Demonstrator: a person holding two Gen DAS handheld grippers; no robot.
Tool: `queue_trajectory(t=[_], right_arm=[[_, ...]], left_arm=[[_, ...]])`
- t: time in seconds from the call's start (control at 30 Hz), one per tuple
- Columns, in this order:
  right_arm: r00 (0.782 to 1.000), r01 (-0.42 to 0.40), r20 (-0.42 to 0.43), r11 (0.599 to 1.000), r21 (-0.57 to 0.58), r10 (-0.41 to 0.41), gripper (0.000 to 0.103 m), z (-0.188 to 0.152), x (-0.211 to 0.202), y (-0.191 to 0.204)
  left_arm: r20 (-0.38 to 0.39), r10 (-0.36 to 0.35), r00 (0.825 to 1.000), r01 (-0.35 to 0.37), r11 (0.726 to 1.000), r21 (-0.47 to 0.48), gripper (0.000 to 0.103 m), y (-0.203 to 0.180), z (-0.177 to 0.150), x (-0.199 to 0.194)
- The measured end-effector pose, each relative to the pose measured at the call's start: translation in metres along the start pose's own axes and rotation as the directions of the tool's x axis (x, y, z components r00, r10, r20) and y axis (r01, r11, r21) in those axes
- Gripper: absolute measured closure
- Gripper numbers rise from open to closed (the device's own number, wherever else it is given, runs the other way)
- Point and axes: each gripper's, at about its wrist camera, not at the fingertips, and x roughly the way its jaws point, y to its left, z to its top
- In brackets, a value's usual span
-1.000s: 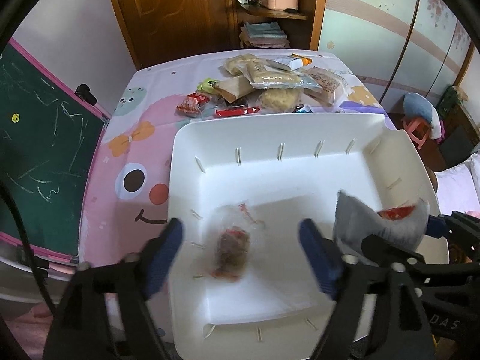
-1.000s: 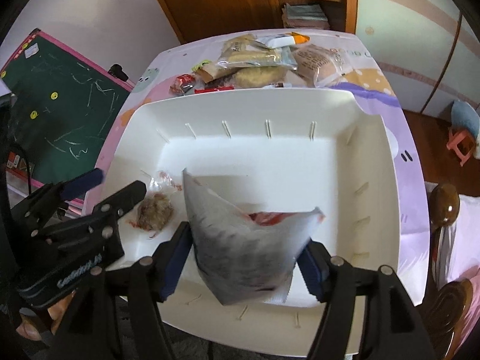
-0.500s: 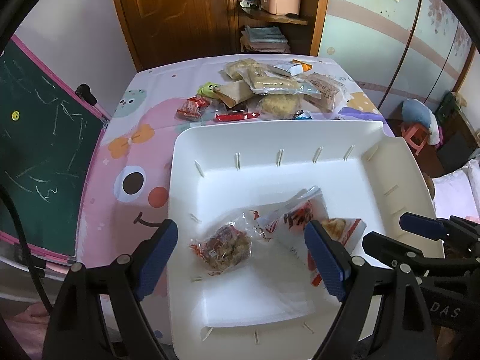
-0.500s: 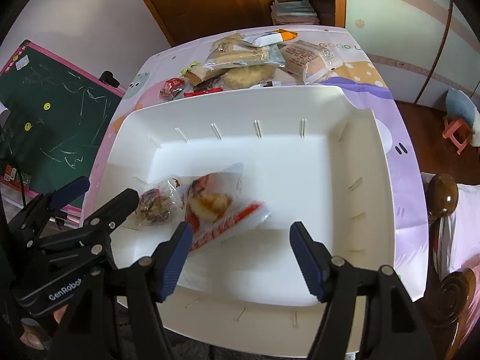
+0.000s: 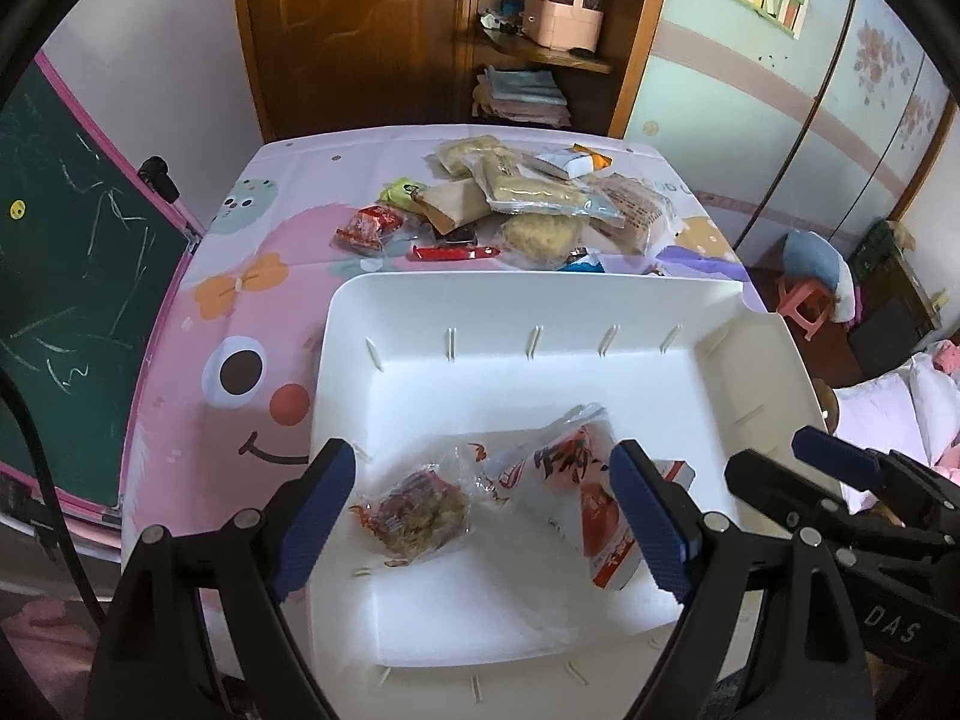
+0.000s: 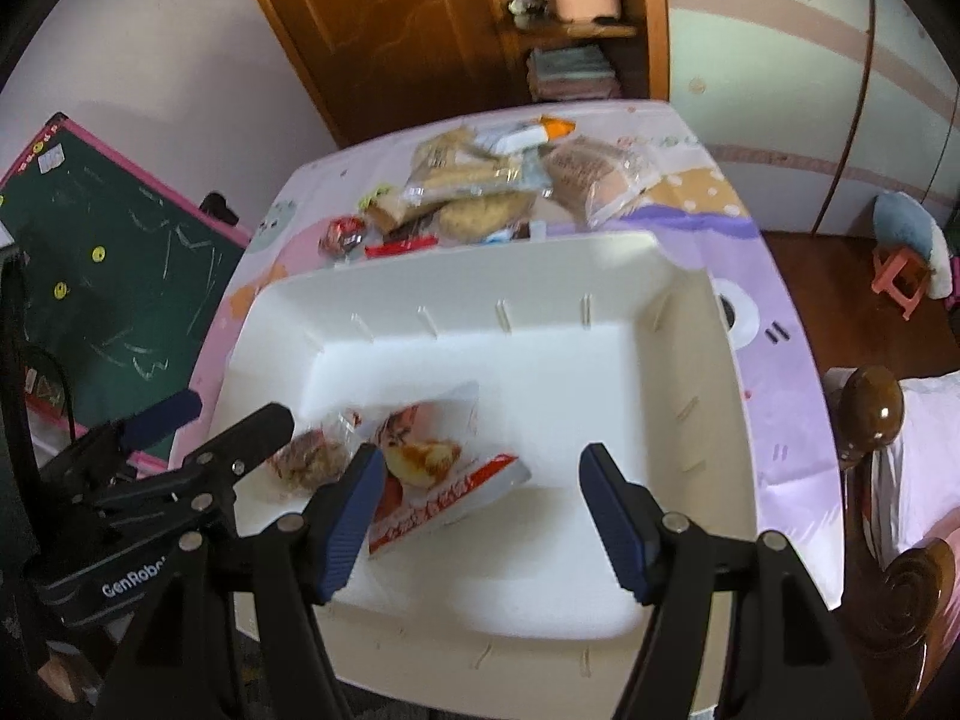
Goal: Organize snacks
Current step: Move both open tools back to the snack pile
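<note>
A large white rectangular plastic bin (image 5: 522, 312) with ribbed inner walls sits on a table covered by a pink and purple cartoon-print cloth (image 5: 252, 276). Two snacks lie on the bin's floor near its front left corner: a small clear wrapper holding a brown crumbly cake (image 5: 420, 513), and just to its right, touching it, a white and red snack bag printed with a picture of bread (image 5: 585, 480).

The left gripper (image 5: 483, 519) hangs over that corner of the bin, its blue-padded fingers (image 5: 312, 516) spread wide; its jaws have just been opening. The two snacks show in the gap between the fingers but lie loose on the bin floor, pressed by neither pad.

The right gripper (image 6: 483, 519) hangs over the front of the bin, its blue-padded fingers (image 6: 612, 519) apart and holding nothing. Its left finger stands in front of the edge of the white and red snack bag (image 6: 444, 480); whether it touches the bag cannot be told.

Beyond the bin's far wall, a heap of unsorted packaged snacks (image 5: 528, 210) lies on the cloth.
</note>
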Motion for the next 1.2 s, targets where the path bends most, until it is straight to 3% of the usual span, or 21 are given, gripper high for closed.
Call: queue_trajectory(t=[0.17, 0.4, 0.57, 0.73, 0.87, 1.03, 1.2], right_arm=[[0.997, -0.011, 0.072, 1.0, -0.024, 0.013, 0.035, 0.003, -0.01, 0.004], [0.979, -0.016, 0.204, 0.998, -0.066, 0.029, 0.035, 0.012, -0.028, 0.011], [0.976, -0.048, 0.211, 0.996, -0.072, 0.062, 0.035, 0.026, -0.032, 0.009], [0.975, 0.026, 0.221, 0.992, -0.121, 0.001, 0.035, 0.042, -0.035, 0.013], [0.973, 0.04, 0.231, 0.991, -0.13, -0.009, 0.035, 0.059, -0.039, 0.013], [0.964, 0.045, 0.266, 0.989, -0.142, -0.005, 0.035, 0.091, -0.05, 0.011], [0.933, 0.131, 0.352, 0.981, -0.145, -0.072, 0.035, 0.134, -0.068, 0.009]], left_arm=[[0.007, 0.024, 1.0, -0.025, 0.999, 0.046, 0.017, -0.004, 0.003, 0.0], [0.092, 0.033, 0.995, -0.042, 0.995, 0.091, 0.017, -0.007, 0.014, -0.019], [0.115, 0.005, 0.993, -0.014, 0.997, 0.082, 0.017, -0.004, 0.028, -0.027], [0.108, 0.034, 0.994, -0.042, 0.997, 0.068, 0.016, 0.001, 0.049, -0.03], [0.14, 0.068, 0.988, -0.076, 0.996, 0.049, 0.009, 0.011, 0.068, -0.035], [0.179, 0.049, 0.983, -0.059, 0.997, 0.048, 0.009, 0.019, 0.096, -0.045], [0.24, 0.097, 0.966, -0.116, 0.991, 0.064, 0.008, 0.022, 0.132, -0.059]])
